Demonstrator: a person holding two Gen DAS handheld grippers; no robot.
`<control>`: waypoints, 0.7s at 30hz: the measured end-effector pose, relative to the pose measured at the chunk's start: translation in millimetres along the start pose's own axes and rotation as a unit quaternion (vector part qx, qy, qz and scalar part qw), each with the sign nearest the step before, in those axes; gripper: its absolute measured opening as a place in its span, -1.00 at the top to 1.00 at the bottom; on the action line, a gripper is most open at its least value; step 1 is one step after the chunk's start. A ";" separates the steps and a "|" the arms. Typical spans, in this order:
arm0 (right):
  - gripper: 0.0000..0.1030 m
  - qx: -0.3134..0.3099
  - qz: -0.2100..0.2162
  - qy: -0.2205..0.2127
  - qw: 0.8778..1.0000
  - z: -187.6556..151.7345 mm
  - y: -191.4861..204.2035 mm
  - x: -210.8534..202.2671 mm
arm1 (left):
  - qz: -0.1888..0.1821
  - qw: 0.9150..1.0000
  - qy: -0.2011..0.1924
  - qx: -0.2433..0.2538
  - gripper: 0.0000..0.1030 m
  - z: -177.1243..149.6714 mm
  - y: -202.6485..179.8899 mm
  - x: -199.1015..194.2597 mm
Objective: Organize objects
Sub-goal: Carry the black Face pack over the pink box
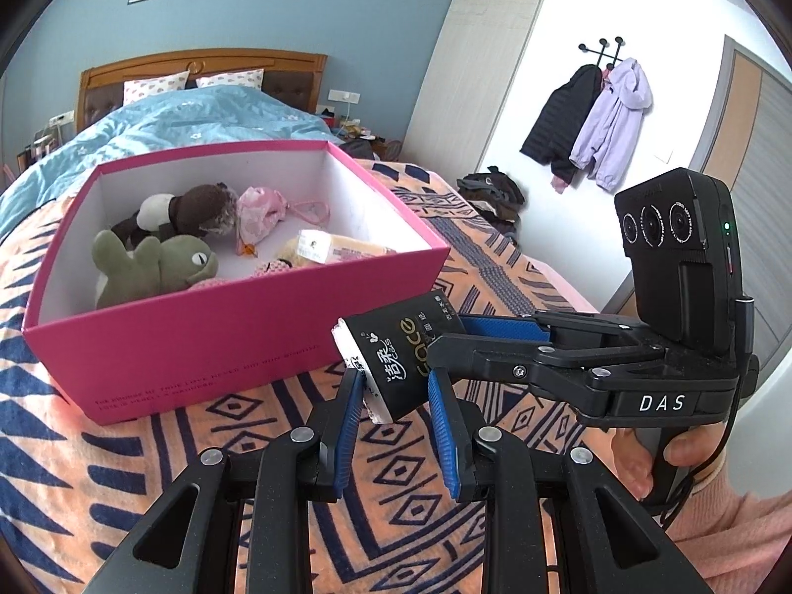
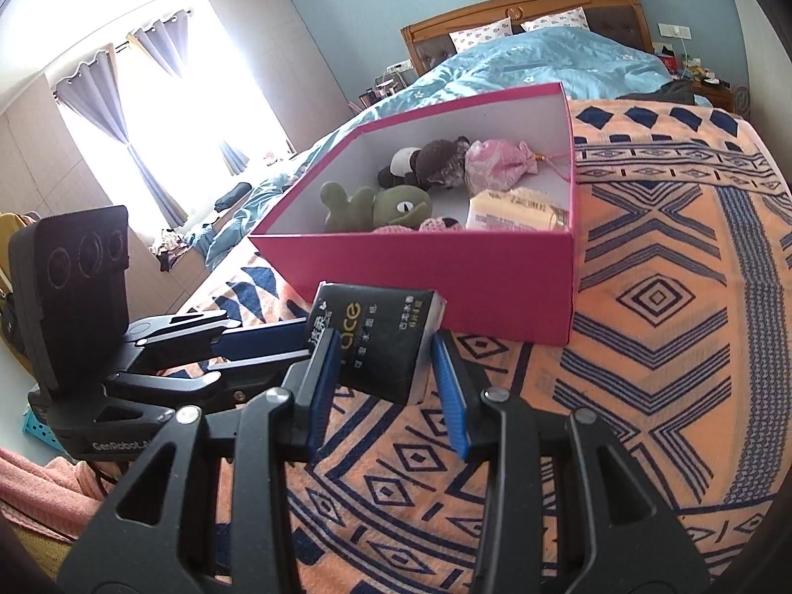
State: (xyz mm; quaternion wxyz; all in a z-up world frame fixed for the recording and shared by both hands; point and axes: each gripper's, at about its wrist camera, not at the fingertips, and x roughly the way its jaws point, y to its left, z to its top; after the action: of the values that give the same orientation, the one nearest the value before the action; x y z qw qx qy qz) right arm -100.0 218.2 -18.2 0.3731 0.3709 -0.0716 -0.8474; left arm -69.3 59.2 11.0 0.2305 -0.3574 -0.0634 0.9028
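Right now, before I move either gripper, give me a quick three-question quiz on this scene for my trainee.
1. True or false: the pink box is empty.
2. What do the left gripper and the right gripper both hold? A) green plush B) black tissue pack C) pink pouch
3. Where is the pack relative to the box?
Key: 1 false, it holds plush toys and other items; 2 B; 3 outside it, in front of its near wall.
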 end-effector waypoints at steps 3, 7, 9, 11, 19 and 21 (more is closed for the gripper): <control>0.20 -0.005 0.000 -0.003 1.000 4.4 2.1 -0.1 | 0.001 1.000 -0.004 0.001 0.49 2.9 1.3 -2.1; 0.20 -0.010 -0.001 -0.007 1.000 10.4 5.5 -0.2 | 0.004 1.000 -0.009 0.004 0.49 8.7 4.0 -4.4; 0.20 -0.014 -0.002 -0.010 1.000 14.5 7.0 -0.1 | 0.005 1.000 -0.012 0.006 0.49 11.2 4.0 -5.3; 0.20 -0.018 -0.003 -0.012 1.000 19.3 7.9 0.8 | 0.007 1.000 -0.014 0.007 0.49 15.3 5.8 -5.1; 0.20 -0.026 -0.005 -0.023 0.999 38.5 8.0 3.6 | 0.015 1.000 -0.017 0.009 0.49 27.8 11.8 -1.3; 0.20 -0.029 -0.005 -0.025 0.999 42.1 9.0 3.6 | 0.017 1.000 -0.020 0.010 0.49 30.4 13.2 -1.8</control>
State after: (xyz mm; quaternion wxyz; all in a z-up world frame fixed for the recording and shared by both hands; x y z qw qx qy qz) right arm -125.1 202.7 13.4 0.3779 0.3391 -0.0545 -0.8598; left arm -93.6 48.2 30.8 0.2173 -0.3382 -0.0532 0.9141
